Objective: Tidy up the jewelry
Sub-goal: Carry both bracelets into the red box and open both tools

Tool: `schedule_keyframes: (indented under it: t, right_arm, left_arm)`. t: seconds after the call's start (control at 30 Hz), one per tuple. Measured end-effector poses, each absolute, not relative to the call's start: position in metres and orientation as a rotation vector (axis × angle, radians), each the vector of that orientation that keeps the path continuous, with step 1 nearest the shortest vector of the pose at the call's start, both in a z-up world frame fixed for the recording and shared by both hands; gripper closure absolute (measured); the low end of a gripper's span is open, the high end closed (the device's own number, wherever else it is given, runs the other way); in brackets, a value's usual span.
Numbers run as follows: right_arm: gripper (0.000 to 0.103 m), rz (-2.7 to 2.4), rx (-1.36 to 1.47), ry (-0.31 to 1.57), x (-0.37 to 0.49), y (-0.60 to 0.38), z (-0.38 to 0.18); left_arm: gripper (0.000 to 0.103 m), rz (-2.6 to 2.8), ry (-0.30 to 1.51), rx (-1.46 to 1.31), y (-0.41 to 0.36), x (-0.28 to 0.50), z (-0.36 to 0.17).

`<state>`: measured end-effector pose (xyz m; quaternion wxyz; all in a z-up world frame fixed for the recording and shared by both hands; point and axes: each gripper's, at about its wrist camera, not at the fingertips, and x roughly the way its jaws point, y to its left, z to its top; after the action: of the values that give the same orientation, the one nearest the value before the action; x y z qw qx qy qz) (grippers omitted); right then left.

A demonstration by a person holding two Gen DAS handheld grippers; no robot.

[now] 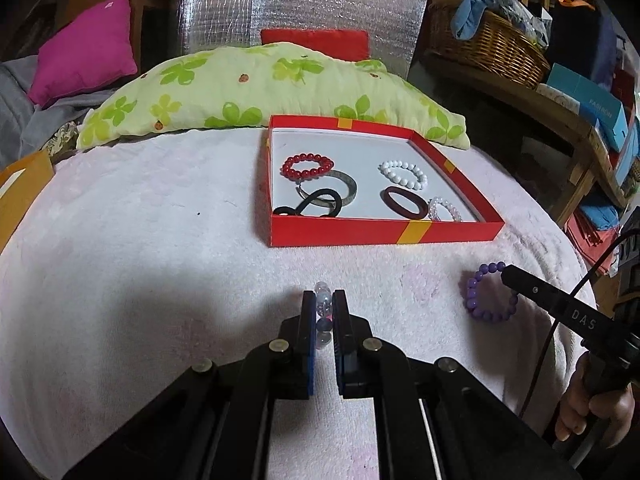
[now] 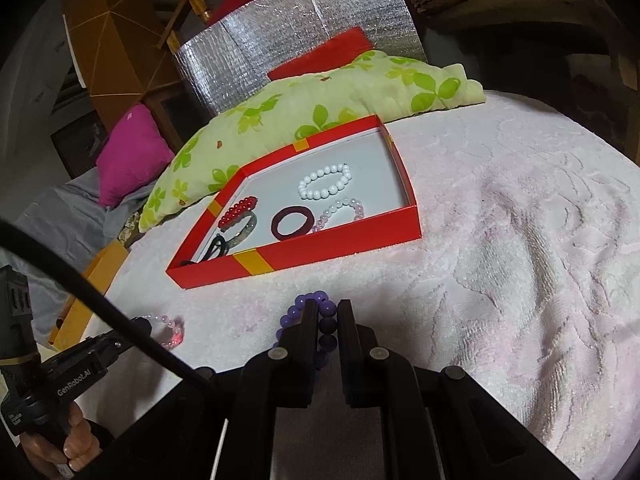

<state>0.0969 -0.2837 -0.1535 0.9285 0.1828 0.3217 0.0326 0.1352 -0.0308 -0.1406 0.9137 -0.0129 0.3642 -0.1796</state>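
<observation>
Clamped between the 2 fingers of the left gripper (image 1: 323, 300) is a clear bead bracelet (image 1: 323, 308), made of glassy beads with a pink tint, held edge-on just above the pale pink blanket (image 1: 160, 260). A purple bead bracelet (image 2: 320, 320) of round matte beads is pinched by the right gripper (image 2: 326, 312), its loop hanging to the left of the fingers; in the left wrist view the same loop is seen beside the black fingertip, close over the blanket. Each gripper is carried by a hand (image 1: 580, 408) wrapped round its handle.

Farther back, a shallow red box (image 1: 360, 232) with yellow bands and a white floor is set on the blanket. Inside it are seen a red bead bracelet (image 1: 307, 166), a white bead bracelet (image 1: 404, 174), a dark red ring-shaped band (image 1: 406, 202), a pale pink bead bracelet (image 1: 445, 209), a grey metal bangle (image 1: 344, 190) and a black hair tie (image 1: 312, 204) lying over the bangle. The near wall of the box stands between both held bracelets and its floor.

Behind the box a green leaf-print pillow (image 1: 240, 88) is laid, with a magenta cushion (image 1: 84, 52) to its left and a wicker basket (image 1: 488, 44) at the right.
</observation>
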Motion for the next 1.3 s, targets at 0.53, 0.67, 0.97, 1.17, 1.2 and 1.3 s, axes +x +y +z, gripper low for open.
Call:
schedule_keyframes:
  t: [0.53,0.67,0.97,1.17,1.2,1.3]
  right_arm:
    - [0.092,0.097,0.396,0.614,0.094,-0.285,-0.146]
    - [0.092,0.099,0.393,0.609,0.093,-0.286,-0.145]
    - [0.092,0.109,0.408,0.570,0.084,-0.288,-0.136]
    - [0.092,0.117,0.430,0.553,0.081,-0.292,-0.133]
    - [0.092,0.120,0.434,0.548,0.080,-0.293,-0.131]
    - [0.092,0.128,0.453,0.531,0.077,-0.296,-0.128]
  left_arm:
    - [0.095,-0.380,0.711,-0.024,-0.030,0.129,-0.132]
    - [0.095,-0.375,0.699,-0.020,-0.028,0.127,-0.129]
    - [0.095,-0.421,0.642,-0.068,-0.018,0.118,-0.113]
    - [0.095,-0.463,0.603,-0.102,-0.012,0.111,-0.099]
    - [0.095,-0.468,0.593,-0.101,-0.012,0.110,-0.095]
    - [0.095,-0.471,0.574,-0.083,-0.013,0.107,-0.087]
